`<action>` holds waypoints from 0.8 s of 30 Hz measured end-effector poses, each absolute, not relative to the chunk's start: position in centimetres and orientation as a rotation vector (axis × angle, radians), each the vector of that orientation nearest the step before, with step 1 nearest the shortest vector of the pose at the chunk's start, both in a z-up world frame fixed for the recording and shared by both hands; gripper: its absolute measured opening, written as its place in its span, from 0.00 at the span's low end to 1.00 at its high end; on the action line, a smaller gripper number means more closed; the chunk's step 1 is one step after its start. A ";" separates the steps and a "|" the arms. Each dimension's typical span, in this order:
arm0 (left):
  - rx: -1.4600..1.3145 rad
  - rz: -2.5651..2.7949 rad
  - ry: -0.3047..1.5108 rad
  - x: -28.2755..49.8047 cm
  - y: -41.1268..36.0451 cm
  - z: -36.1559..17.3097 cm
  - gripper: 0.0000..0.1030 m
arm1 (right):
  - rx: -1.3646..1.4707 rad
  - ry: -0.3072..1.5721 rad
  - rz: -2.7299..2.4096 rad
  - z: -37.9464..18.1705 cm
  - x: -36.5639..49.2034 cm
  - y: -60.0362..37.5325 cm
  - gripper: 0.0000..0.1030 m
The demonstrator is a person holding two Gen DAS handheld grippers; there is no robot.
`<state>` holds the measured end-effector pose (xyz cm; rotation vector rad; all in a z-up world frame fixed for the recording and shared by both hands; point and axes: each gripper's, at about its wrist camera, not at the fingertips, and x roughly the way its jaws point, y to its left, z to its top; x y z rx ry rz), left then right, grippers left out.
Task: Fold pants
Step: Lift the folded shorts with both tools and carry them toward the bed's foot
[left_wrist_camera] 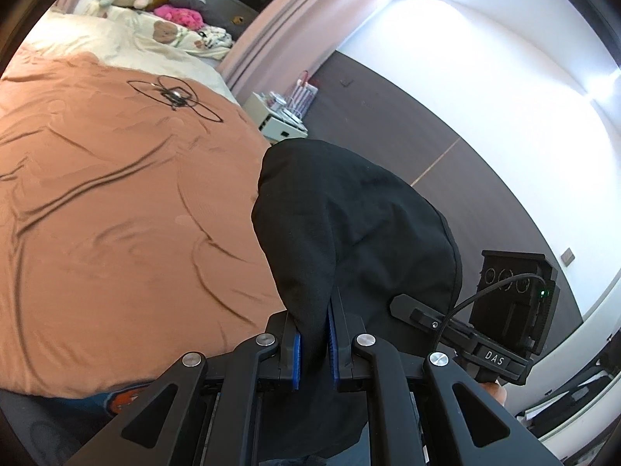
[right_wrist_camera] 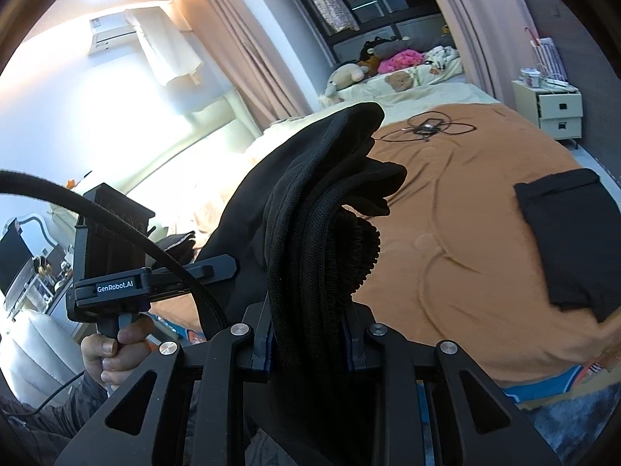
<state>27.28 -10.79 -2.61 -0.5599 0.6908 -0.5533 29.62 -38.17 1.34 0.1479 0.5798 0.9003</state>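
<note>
The black pants (left_wrist_camera: 349, 213) hang bunched above the orange bedspread (left_wrist_camera: 116, 213), held up by both grippers. In the left wrist view my left gripper (left_wrist_camera: 314, 334) is shut on a fold of the black fabric, which drapes over the blue pads (left_wrist_camera: 297, 357) and hides the fingertips. In the right wrist view my right gripper (right_wrist_camera: 310, 334) is shut on a thick bundle of the pants (right_wrist_camera: 310, 178), with the ribbed elastic waistband (right_wrist_camera: 357, 248) between its jaws. Each view shows the other gripper's body to one side, and a hand (right_wrist_camera: 112, 353) grips the left handle.
A second black cloth (right_wrist_camera: 574, 240) lies flat on the bedspread at the right. A looped black cable with a small device (right_wrist_camera: 427, 128) rests farther up the bed. Pillows and soft toys (right_wrist_camera: 392, 62) sit at the head. A cream nightstand (right_wrist_camera: 551, 108) stands beside the bed.
</note>
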 end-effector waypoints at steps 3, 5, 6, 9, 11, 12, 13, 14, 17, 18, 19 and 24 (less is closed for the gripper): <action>-0.555 -0.579 0.693 28.7 -12.2 -2.7 0.11 | 0.148 0.578 0.886 1.6 29.3 -38.9 0.22; -0.546 -0.595 0.695 30.1 -13.2 -2.7 0.11 | 0.155 0.573 0.883 2.0 29.3 -39.6 0.22; -0.547 -0.607 0.698 30.8 -13.8 -2.7 0.11 | 0.154 0.573 0.877 2.1 29.5 -40.0 0.22; -0.541 -0.638 0.714 33.0 -15.4 -2.9 0.11 | 0.148 0.578 0.858 2.4 30.3 -41.1 0.22; -0.536 -0.657 0.719 34.6 -16.4 -2.9 0.11 | 0.151 0.584 0.848 2.8 31.2 -41.9 0.22; -0.532 -0.665 0.722 35.3 -17.0 -2.9 0.11 | 0.151 0.585 0.844 3.0 31.6 -42.2 0.22; -0.528 -0.676 0.722 36.4 -17.6 -2.9 0.11 | 0.146 0.585 0.838 3.2 31.9 -42.4 0.22; -0.525 -0.682 0.723 36.8 -18.0 -3.0 0.11 | 0.142 0.586 0.834 3.3 32.2 -42.4 0.22; -0.523 -0.704 0.731 39.0 -19.0 -3.0 0.11 | 0.120 0.584 0.823 4.1 33.3 -42.7 0.22; -0.518 -0.710 0.733 39.5 -19.5 -3.0 0.11 | 0.112 0.579 0.822 4.4 33.5 -42.7 0.22; -0.511 -0.716 0.733 40.2 -20.0 -2.9 0.11 | 0.101 0.573 0.821 4.7 33.7 -42.7 0.22; -0.493 -0.755 0.729 42.3 -22.3 -2.8 0.11 | 0.056 0.551 0.811 5.5 34.7 -43.7 0.22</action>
